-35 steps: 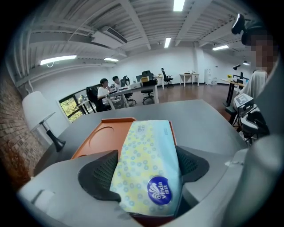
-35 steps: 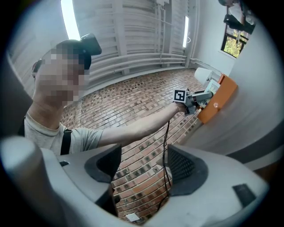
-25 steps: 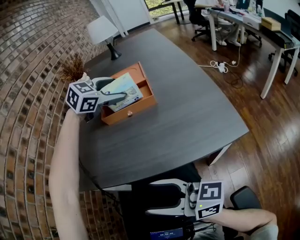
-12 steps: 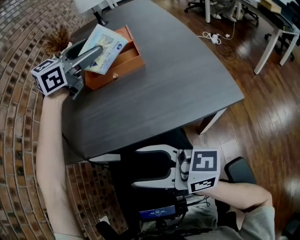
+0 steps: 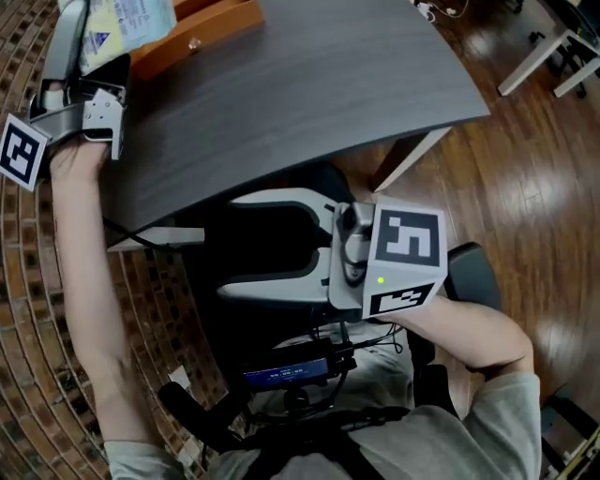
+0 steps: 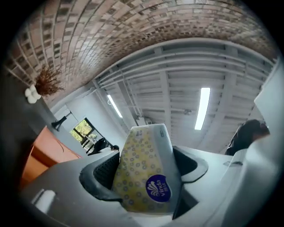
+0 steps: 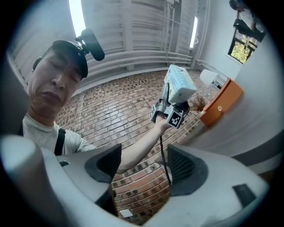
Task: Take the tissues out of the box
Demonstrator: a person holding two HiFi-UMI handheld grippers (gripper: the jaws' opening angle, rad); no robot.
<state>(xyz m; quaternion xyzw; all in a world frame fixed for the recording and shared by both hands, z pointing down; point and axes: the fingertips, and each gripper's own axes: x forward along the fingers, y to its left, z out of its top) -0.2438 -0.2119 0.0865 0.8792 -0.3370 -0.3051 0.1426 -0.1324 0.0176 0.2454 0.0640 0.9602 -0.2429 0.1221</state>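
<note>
Fingers point(image 6: 103, 172) of your left gripper point(image 6: 148, 159) pinch the tissue pack point(image 6: 144, 177) at upper left, clear of the orange box point(image 5: 225, 23); squeeze gently, set it on the desk point(image 5: 309, 84), right gripper point(image 5: 234, 246) spread, empty.

Both gripper views are fisheye, ringed by a black vignette, and the brick wall point(image 6: 133, 35) bows into curves. In the left gripper view a ceiling strip light point(image 6: 202, 108) glows overexposed and daylight shows through a small window point(image 6: 83, 129). The tissue pack point(image 6: 144, 173) is evenly lit and fairly sharp, while the near foreground is soft. In the right gripper view another strip light point(image 7: 77, 17) flares at top left. The head view is bright and even, with glare on the wooden floor point(image 5: 534, 141) and a faint sheen on the dark table point(image 5: 309, 75).
</note>
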